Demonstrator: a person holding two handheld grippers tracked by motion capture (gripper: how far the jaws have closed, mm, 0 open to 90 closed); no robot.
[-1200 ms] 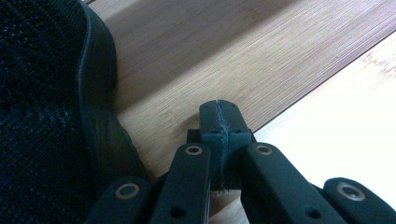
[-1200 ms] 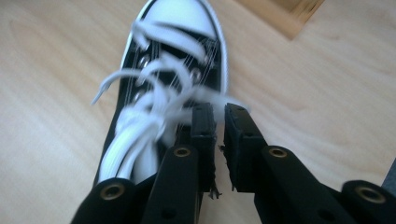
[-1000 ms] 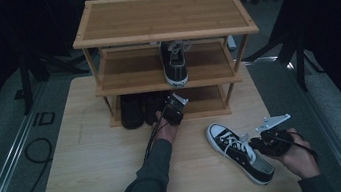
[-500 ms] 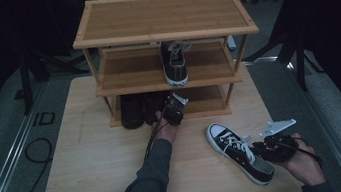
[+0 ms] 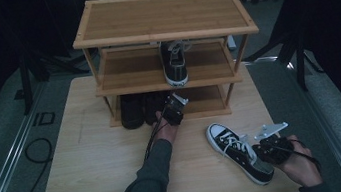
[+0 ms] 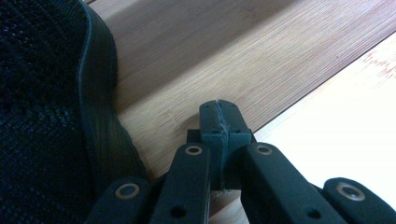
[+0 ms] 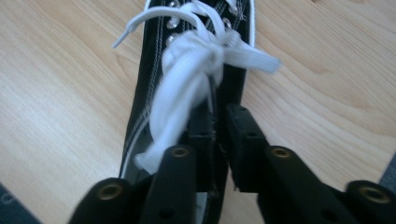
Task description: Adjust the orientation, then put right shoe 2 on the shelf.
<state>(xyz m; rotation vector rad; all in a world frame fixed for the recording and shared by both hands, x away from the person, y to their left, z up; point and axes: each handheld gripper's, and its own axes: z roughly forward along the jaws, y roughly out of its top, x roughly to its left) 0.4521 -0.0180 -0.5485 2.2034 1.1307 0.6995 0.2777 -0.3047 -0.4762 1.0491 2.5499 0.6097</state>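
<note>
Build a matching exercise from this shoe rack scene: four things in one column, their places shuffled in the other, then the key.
Things
1. toe-forward sneaker
2. slanting sneaker
3. plain dark shoes
4. left gripper

Places
A. bottom shelf, left part
B. on the table, in front of the rack
C. middle shelf
D. at the bottom shelf's front edge, jaws shut, beside a dark shoe

Pairs: 1-C, 2-B, 3-A, 4-D

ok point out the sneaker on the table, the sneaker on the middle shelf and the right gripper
sneaker on the table (image 5: pixel 229 144), high view, on its white laces
sneaker on the middle shelf (image 5: pixel 174 65), high view, on its black upper
right gripper (image 7: pixel 219 140), right gripper view, between its fingertips
</note>
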